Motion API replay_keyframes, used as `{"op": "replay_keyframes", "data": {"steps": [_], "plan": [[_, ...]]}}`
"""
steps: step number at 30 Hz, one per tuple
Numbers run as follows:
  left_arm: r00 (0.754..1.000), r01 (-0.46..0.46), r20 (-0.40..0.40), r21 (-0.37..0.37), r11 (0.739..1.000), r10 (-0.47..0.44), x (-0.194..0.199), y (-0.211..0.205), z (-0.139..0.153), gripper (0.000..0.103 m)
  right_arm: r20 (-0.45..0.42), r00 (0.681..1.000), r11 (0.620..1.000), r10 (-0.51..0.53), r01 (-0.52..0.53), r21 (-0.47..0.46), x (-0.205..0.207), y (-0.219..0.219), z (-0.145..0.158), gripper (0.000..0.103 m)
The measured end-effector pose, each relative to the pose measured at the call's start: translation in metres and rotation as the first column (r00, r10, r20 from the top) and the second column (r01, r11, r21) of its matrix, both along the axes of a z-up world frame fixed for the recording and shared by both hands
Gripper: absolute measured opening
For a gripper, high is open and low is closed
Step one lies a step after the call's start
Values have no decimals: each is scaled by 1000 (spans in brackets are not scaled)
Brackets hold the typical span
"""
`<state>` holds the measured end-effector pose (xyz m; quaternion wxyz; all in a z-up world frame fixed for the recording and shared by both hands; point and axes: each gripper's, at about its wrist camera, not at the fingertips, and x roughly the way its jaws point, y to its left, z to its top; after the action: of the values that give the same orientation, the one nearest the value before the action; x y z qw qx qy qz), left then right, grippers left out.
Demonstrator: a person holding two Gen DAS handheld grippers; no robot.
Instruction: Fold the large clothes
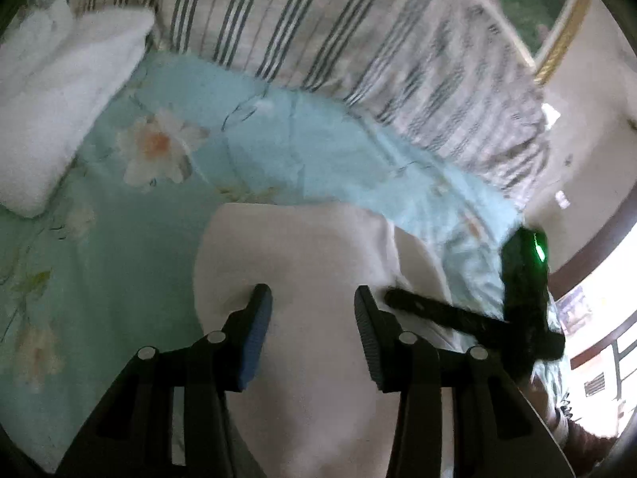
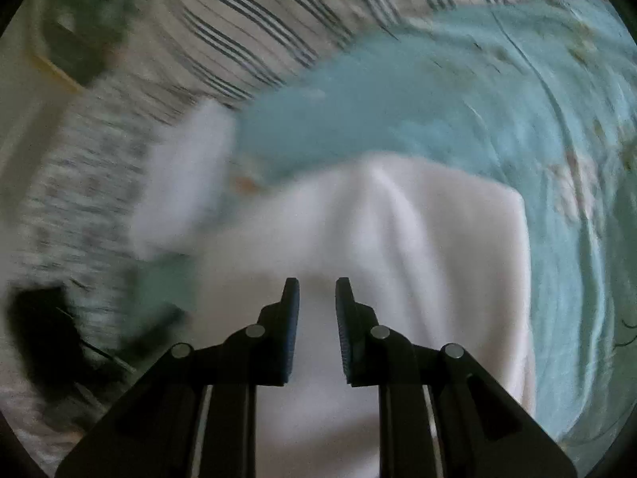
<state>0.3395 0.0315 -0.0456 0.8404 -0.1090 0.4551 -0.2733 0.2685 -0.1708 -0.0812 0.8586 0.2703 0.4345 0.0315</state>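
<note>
Left tongs (image 1: 313, 298) stood wide apart and right tongs (image 2: 317, 290) stood a little apart, both over the cloth and holding nothing. Under them was the bed's blue flowered sheet (image 1: 119, 247), a striped blanket (image 1: 318, 20) behind, then the white cloth (image 2: 398, 231) lying folded on the sheet.

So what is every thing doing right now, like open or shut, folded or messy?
Left gripper: open, over the white cloth, holding nothing.
Right gripper: open with a narrower gap, over the same cloth, holding nothing.
White cloth: lying on the bed, folded over, with a raised crease.
White pillow: lying flat on the sheet.
Blue flowered sheet: spread out, wrinkled.
Striped blanket: bunched along the far side.
</note>
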Motion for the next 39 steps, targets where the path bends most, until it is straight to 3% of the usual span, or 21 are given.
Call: {"op": "replay_keyframes", "data": {"steps": [1, 2, 3, 6, 11, 17, 22, 26, 29, 32, 35, 39], "plan": [[1000, -2, -25, 10, 1000, 3, 12, -3, -12, 29, -2, 1000, 1000, -10, 10, 4, -1, -9, -10, 0], [999, -5, -50, 23, 1000, 6, 27, -7, -26, 10, 28, 1000, 1000, -9, 8, 30, -6, -18, -14, 0], [998, -1, -61, 29, 1000, 3, 35, -11, -37, 0, 48, 999, 1000, -14, 13, 21, -11, -26, -14, 0], [997, 1, -80, -5, 1000, -1, 57, -15, -65, 1, 40, 998, 999, -40, 41, -29, -12, -37, -9, 0], [999, -5, -38, 55, 998, 8, 40, -17, -53, 1, 32, 999, 998, -38, 39, -44, -6, -36, -8, 0], [999, 32, 27, -7, 999, -32, -48, -1, -10, 3, 37, 999, 999, -39, 39, 16, -14, -44, 0, 0], [992, 107, 74, -91, 990, -101, -137, 7, 10, 4, 87, 996, 1000, 5, -7, 22, -51, -33, 28, 4], [986, 165, 41, -58, 985, -163, -179, -1, -11, 4, 117, 989, 995, 93, -96, 23, -93, -8, 40, 4], [985, 160, -55, -29, 987, -162, -181, -9, -44, 0, 92, 978, 982, 188, -188, -2, -116, 14, 30, 4], [985, 149, -78, -43, 988, -152, -182, -12, -59, 1, -44, 991, 977, 128, -133, -167, -125, 13, -2, 3], [986, 132, -89, -66, 989, -137, -181, -13, -61, 1, -30, 996, 996, 82, -83, -36, -133, -16, -23, 0], [990, 104, -93, -54, 993, -109, -185, -15, -58, 1, -31, 996, 993, 84, -86, -80, -132, -13, -22, 0]]}}
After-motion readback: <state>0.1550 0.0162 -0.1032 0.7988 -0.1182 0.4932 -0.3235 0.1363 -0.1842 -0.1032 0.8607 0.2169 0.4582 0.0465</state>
